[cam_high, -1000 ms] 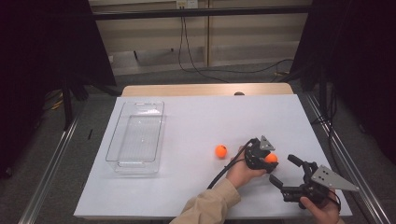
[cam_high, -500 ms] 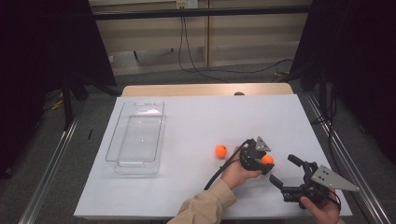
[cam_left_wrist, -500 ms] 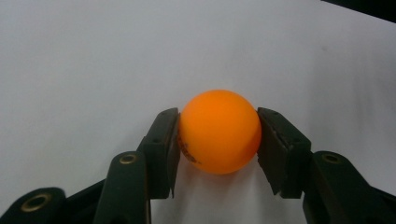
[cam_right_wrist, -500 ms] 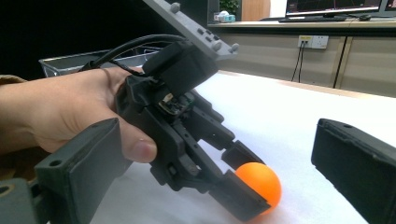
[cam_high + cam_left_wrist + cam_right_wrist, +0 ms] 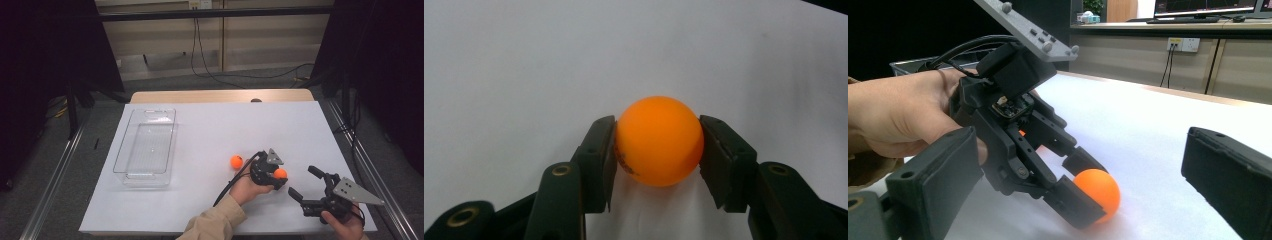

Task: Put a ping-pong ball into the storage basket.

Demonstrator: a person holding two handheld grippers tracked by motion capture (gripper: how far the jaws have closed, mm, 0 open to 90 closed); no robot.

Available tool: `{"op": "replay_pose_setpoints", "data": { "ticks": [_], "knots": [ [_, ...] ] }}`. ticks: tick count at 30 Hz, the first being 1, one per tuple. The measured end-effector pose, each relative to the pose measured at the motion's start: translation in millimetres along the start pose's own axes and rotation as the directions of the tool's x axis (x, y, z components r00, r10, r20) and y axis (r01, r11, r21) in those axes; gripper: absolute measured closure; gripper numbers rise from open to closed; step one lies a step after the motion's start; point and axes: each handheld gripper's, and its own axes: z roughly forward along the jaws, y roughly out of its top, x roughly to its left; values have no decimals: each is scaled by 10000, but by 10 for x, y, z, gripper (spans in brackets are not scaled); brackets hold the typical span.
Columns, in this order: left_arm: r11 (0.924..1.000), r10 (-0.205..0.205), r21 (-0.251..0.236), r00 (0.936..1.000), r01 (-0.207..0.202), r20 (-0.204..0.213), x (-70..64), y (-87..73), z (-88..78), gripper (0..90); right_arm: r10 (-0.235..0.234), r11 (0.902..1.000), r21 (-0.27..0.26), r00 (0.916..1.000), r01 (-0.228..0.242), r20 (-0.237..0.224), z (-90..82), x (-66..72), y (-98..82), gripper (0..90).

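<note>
Left gripper (image 5: pixel 278 176) clamped on an orange ball (image 5: pixel 659 141), both pads pressed to its sides, low over the white table (image 5: pixel 210 130) near the front right. Right gripper (image 5: pixel 306 185) just beside it, jaws apart and holding nothing. Second orange ball (image 5: pixel 236 161) loose on the table, close by on the left. Clear tray (image 5: pixel 131 160) well apart at the left, nothing inside. Judging by this: one ball picked up, none delivered, most of the work left.

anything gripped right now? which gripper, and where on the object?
The left gripper is shut on an orange ball, pads pressing its two opposite sides at mid-height. The right gripper stands open, holding nothing. A second orange ball lies free on the table.
</note>
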Motion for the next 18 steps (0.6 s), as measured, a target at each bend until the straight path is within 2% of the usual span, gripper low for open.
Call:
{"op": "replay_pose_setpoints", "data": {
  "ticks": [18],
  "knots": [
    [9999,-3,-101,9999,4,148,-16,-93,-149,512,-17,10000,-5,10000,17,37,2,-5,0,20]
  ]
}}
